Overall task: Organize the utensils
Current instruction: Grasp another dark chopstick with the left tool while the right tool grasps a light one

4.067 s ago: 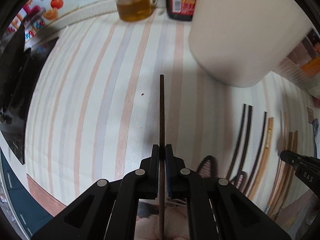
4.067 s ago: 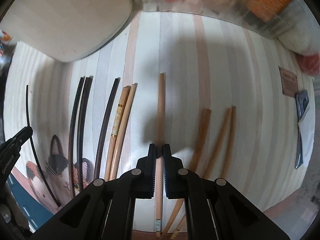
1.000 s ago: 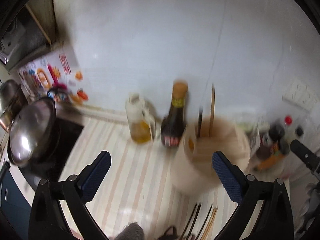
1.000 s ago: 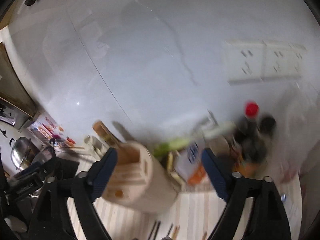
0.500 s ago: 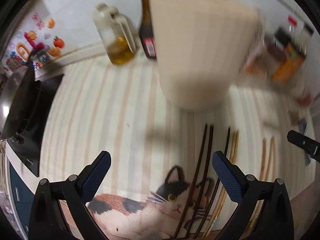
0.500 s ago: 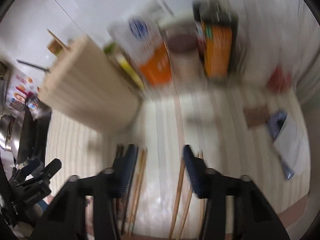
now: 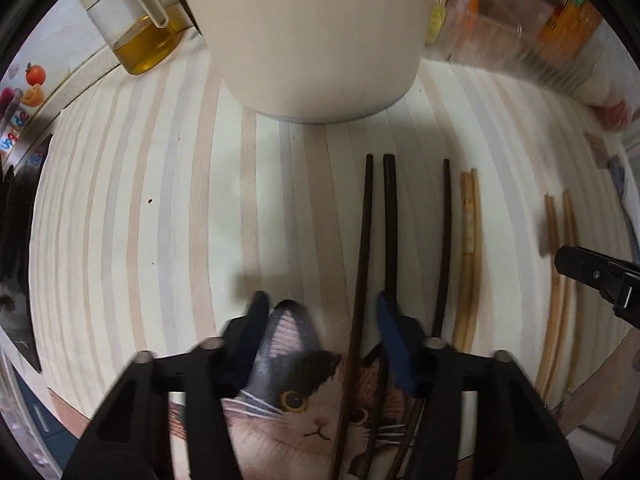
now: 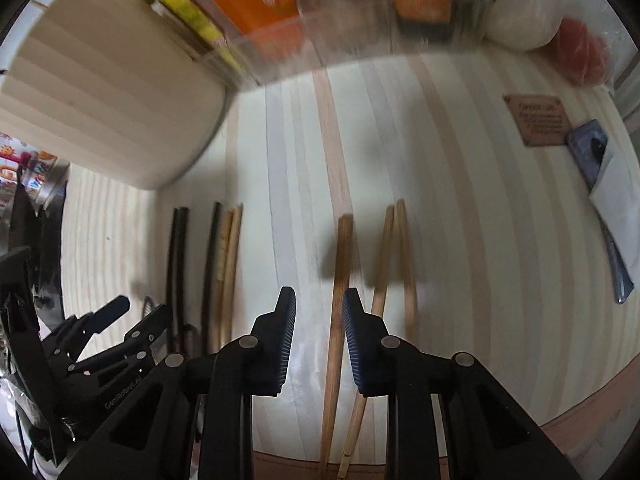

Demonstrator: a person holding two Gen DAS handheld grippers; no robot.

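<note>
Chopsticks lie in a row on the striped mat. In the left wrist view my left gripper is open low over the mat, with a dark chopstick between its fingers and a second dark one at its right finger. A third dark chopstick and a light pair lie further right. In the right wrist view my right gripper is open around a light wooden chopstick, with two more just right. The cream utensil holder stands behind, and also shows in the right wrist view.
An oil jug stands back left. A clear box of packets stands behind the mat. A tag and a dark card lie at the right. A cat picture is printed at the mat's near edge.
Both grippers held chopsticks 4 s ago, then rose open near the holder. Now both have dropped back to the mat, open, each straddling another chopstick.
</note>
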